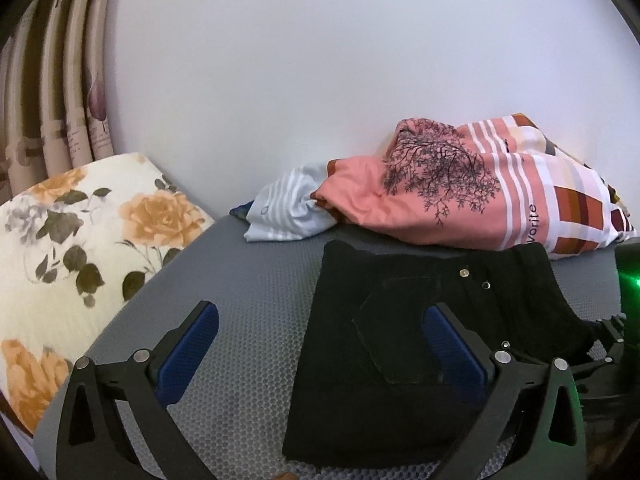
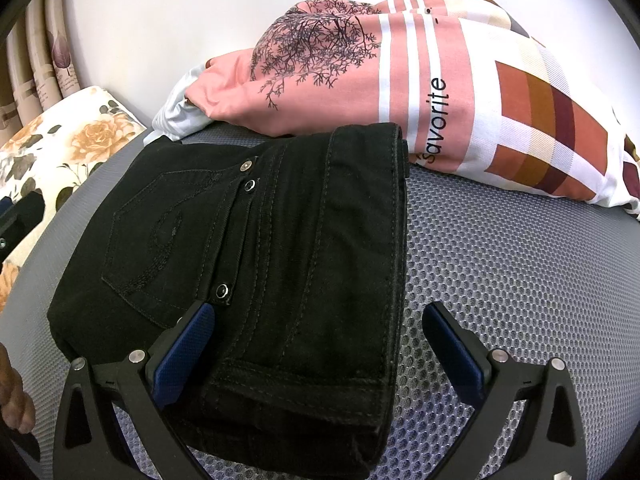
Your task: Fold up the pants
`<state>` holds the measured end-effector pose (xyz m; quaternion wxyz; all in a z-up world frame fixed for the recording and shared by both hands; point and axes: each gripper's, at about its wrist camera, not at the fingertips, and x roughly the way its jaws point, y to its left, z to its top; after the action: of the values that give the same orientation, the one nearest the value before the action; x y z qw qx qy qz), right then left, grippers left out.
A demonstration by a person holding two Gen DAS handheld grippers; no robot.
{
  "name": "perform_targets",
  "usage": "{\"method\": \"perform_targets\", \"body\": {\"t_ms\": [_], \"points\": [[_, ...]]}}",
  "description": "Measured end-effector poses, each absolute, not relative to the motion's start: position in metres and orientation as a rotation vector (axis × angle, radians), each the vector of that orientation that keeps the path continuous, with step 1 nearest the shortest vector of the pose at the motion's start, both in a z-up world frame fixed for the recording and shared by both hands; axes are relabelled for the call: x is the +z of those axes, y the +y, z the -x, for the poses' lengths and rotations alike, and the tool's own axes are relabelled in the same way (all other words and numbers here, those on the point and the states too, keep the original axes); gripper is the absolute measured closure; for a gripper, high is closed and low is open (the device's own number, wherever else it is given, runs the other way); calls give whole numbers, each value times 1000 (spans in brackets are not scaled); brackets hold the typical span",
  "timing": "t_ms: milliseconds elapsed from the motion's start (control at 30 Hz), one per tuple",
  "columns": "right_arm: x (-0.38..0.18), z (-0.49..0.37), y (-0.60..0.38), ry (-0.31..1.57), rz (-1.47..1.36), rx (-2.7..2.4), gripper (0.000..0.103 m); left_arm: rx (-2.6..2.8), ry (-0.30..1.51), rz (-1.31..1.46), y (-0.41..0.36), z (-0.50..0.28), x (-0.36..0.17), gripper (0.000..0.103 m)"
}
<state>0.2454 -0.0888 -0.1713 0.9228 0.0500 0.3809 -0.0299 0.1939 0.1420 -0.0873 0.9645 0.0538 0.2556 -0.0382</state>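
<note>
Grey mesh bedding (image 2: 500, 248) lay under both my grippers. Nearest, my right gripper (image 2: 320, 344) stood released, jaws astride the pants' (image 2: 248, 240) near hem; my left gripper (image 1: 320, 344) gaped too, empty, over their left edge. Black denim, folded thick: I judged it heavy, stiff, unslippery, best pinched at the layered hem. Farther off lay a pink duvet (image 2: 400, 92).

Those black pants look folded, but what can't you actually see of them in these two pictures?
- Black pants, right wrist view: near end hidden behind the right gripper fingers.
- Left wrist view: right edge hidden behind the left gripper finger.
- Underside and inner layers: covered by the top fold.
</note>
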Motion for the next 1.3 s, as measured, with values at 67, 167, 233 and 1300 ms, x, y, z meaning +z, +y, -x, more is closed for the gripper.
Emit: {"method": "perform_targets", "body": {"t_ms": [67,167,233,1300], "points": [[-172,-245,-89,782,-102,-62,0,-75,529,-112,141,-195,-86,0],[-172,-245,-89,782,-102,-61,0,-90,534,-97,141,-194,-83,0],[-172,-245,-89,782,-103,-61,0,-95,532,-97,139,-193,-80,0],[-133,-195,-61,674,-65,-10,0,-81,513,-176,131,-184,-72,0]]}}
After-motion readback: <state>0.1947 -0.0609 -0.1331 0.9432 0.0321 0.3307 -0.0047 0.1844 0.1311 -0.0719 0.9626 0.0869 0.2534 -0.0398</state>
